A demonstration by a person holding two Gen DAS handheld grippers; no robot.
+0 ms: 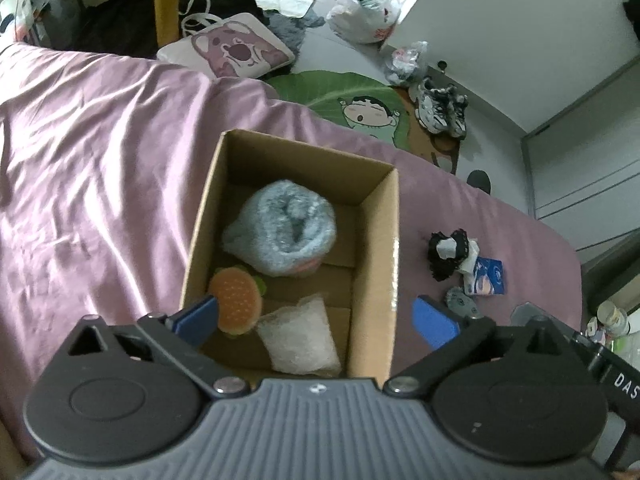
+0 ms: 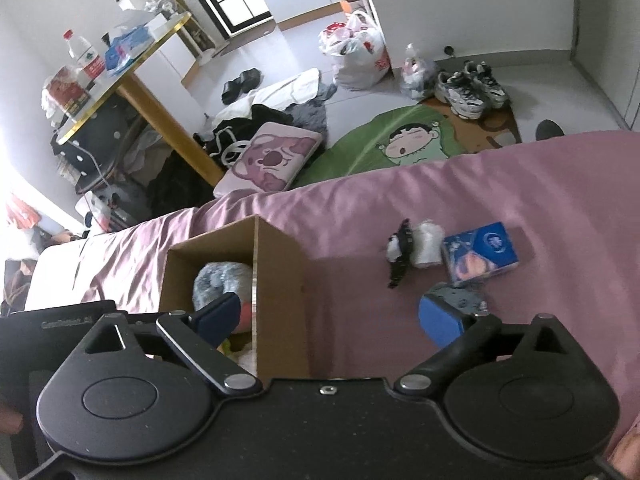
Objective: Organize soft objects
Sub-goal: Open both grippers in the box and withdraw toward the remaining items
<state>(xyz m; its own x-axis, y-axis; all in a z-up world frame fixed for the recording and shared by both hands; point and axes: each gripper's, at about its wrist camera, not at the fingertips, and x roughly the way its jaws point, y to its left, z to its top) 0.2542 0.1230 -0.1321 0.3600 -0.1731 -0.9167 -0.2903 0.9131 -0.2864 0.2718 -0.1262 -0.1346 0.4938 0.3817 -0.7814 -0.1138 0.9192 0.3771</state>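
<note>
With three soft things already in the cardboard box [image 1: 376, 264] on the bed [image 1: 100, 168], the leftover black-and-white bundle [image 2: 404, 250] lies far-right of the wide, empty right tongs [image 2: 334, 320], nearer them than the equally wide left tongs [image 1: 316, 320].

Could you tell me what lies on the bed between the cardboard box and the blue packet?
In the right wrist view, bare pink sheet, then a black-and-white soft item and a white bundle beside the blue packet; box.
</note>
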